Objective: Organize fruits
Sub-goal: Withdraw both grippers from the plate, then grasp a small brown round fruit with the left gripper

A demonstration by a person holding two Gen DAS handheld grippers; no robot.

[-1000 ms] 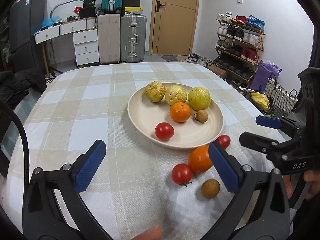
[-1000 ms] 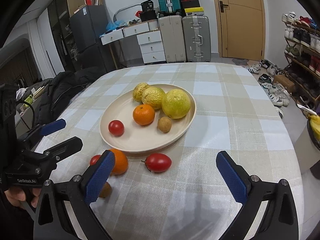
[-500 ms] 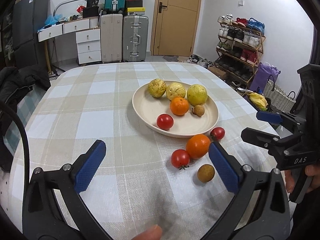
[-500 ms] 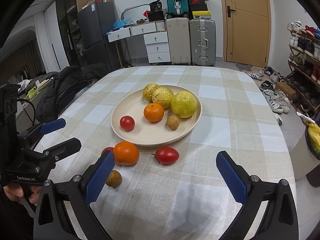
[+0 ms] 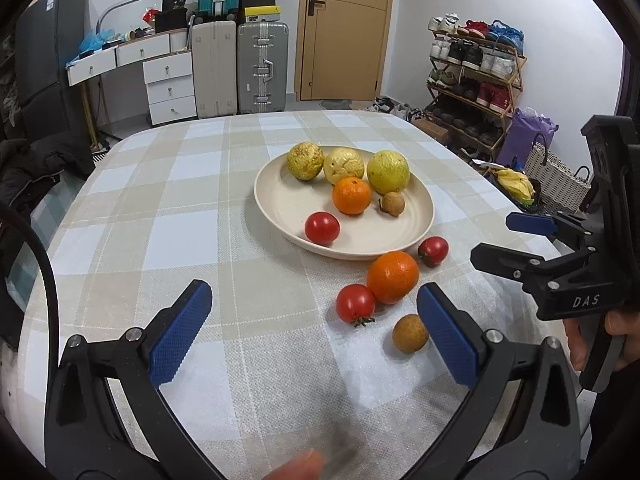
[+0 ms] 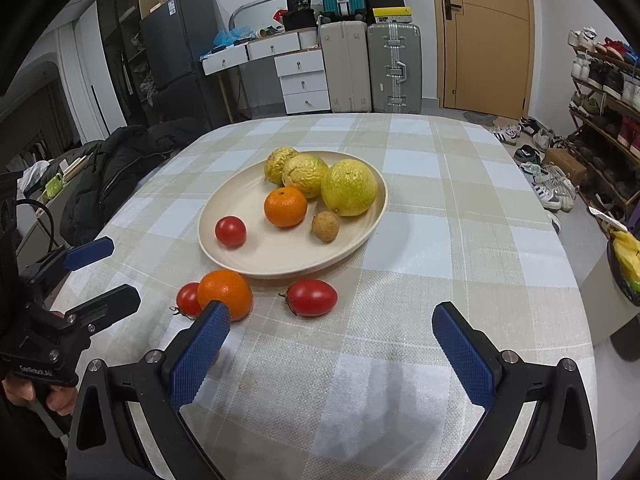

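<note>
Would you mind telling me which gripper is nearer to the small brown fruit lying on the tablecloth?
Left. The left gripper has the small brown fruit just beside its right finger; the right gripper hangs open further right, beyond it.

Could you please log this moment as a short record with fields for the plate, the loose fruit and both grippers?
surface: table with checked cloth
plate: holds three yellow-green fruits, an orange, a tomato, a small brown fruit
loose on the cloth: large orange, round tomato, oval tomato, brown fruit
left gripper: open, empty, above the cloth
right gripper: open, empty, near the loose fruit
</note>
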